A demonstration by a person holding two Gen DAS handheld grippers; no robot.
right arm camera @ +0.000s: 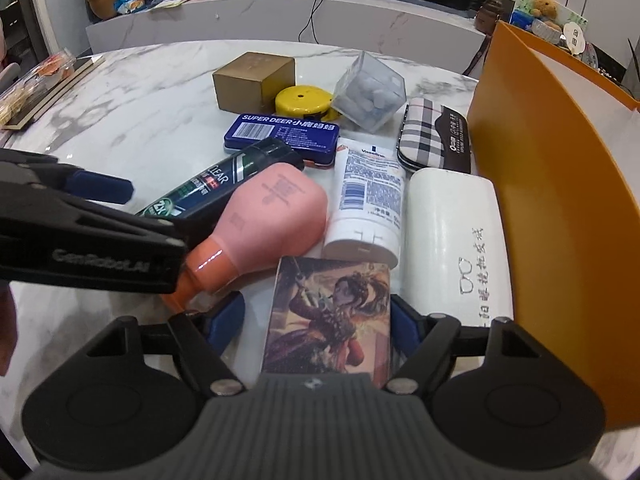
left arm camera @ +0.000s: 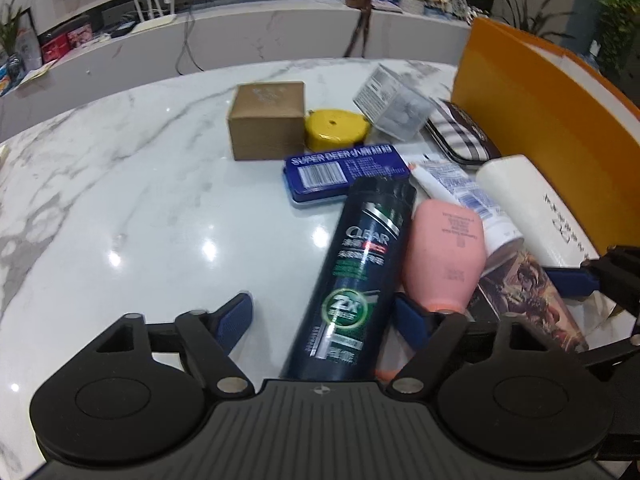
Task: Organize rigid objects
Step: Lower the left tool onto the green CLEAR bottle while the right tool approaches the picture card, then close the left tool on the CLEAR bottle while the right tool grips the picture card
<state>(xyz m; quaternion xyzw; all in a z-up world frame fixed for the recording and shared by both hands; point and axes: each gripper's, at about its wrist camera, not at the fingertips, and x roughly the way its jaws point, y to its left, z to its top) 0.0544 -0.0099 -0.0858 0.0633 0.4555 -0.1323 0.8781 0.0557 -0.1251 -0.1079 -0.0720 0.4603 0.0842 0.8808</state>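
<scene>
left gripper (left arm camera: 324,318) fingers (left arm camera: 236,316) spread wide, straddling dark CLEAR bottle (left arm camera: 356,272) lying on marble desk (left arm camera: 140,200) | pink bottle (left arm camera: 444,256) touching its right side | blue tin (left arm camera: 344,172) just beyond cap | brown box (left arm camera: 266,120), yellow round case (left arm camera: 336,130) farther back | orange bin (left arm camera: 540,132) at right

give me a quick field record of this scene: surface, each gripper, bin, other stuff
surface: white marble table
left gripper: open around dark shampoo bottle, not clamped
right gripper: open around picture card box
beside the bottle: pink bottle, lying down
bin: orange box at right edge
other items: white tube, white case, blue tin, yellow disc, brown box, clear cube, plaid case
</scene>
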